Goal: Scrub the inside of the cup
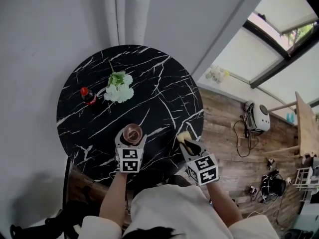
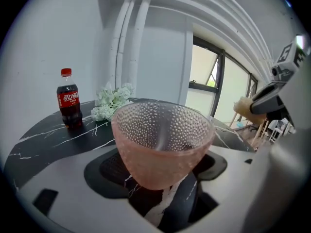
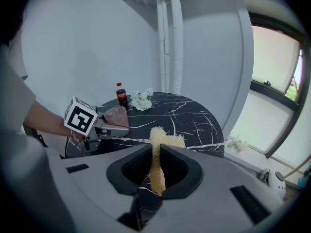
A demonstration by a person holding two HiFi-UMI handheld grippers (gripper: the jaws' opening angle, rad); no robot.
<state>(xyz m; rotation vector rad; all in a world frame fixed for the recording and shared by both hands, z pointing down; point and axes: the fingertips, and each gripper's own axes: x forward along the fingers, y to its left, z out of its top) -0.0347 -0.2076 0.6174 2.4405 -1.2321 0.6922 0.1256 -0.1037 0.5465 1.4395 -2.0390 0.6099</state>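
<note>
A pink dimpled glass cup (image 2: 163, 142) sits upright between the jaws of my left gripper (image 1: 131, 142), which is shut on it above the black marble table (image 1: 164, 93). The same cup (image 1: 132, 132) shows from above, its mouth open and bare inside, and it appears small at the left in the right gripper view as cup (image 3: 116, 115). My right gripper (image 1: 191, 146) is shut on a yellow loofah scrubber (image 3: 156, 154), whose fluffy end sticks out past the jaws. The scrubber (image 1: 184, 136) hangs to the right of the cup, apart from it.
A small cola bottle (image 1: 88, 96) and a bunch of white flowers (image 1: 118, 89) stand at the table's far left. White pipes (image 1: 124, 14) run up the wall behind. To the right is wooden floor with a white appliance (image 1: 257, 117) and cables.
</note>
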